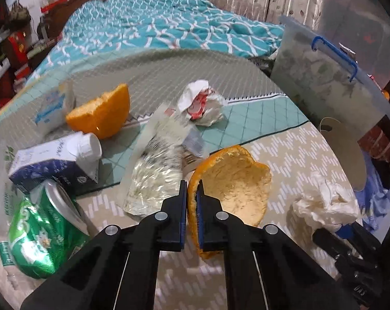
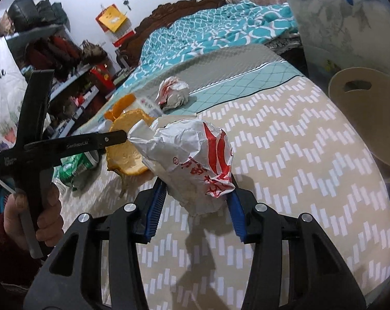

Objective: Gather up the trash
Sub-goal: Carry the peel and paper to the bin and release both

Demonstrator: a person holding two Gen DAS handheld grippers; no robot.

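Orange peel (image 1: pixel 231 183) lying hollow side up on the patterned cloth (image 1: pixel 293 149), near rim caught edge-on in the left gripper (image 1: pixel 193 188), jaws pressed nearly together on that thin rim; bowl of the peel spreading away to the right of the fingertips, long axis running from the pinch toward the far right. Crumpled wrapper (image 2: pixel 195 165) sitting between the blue pads of the right gripper (image 2: pixel 197 199), pinched from both sides and apparently lifted clear of the cloth, though contact underneath hard to confirm. Seen from the right wrist, left gripper's tip (image 2: pixel 117 138) reaching the peel (image 2: pixel 127 149) just left of the wrapper, so both loads close together and liable to brush on lifting. Further out, still uncollected: second wrapper (image 1: pixel 200 103), foil bag (image 1: pixel 156 173), green can (image 1: pixel 47 227), carton (image 1: pixel 58 165), second peel (image 1: pixel 102 113), all left of and beyond the held peel. Clear bin (image 1: pixel 329 77) standing beyond the cloth's far right corner, nearer the right gripper; probably the drop point, so both carries heading right and away.
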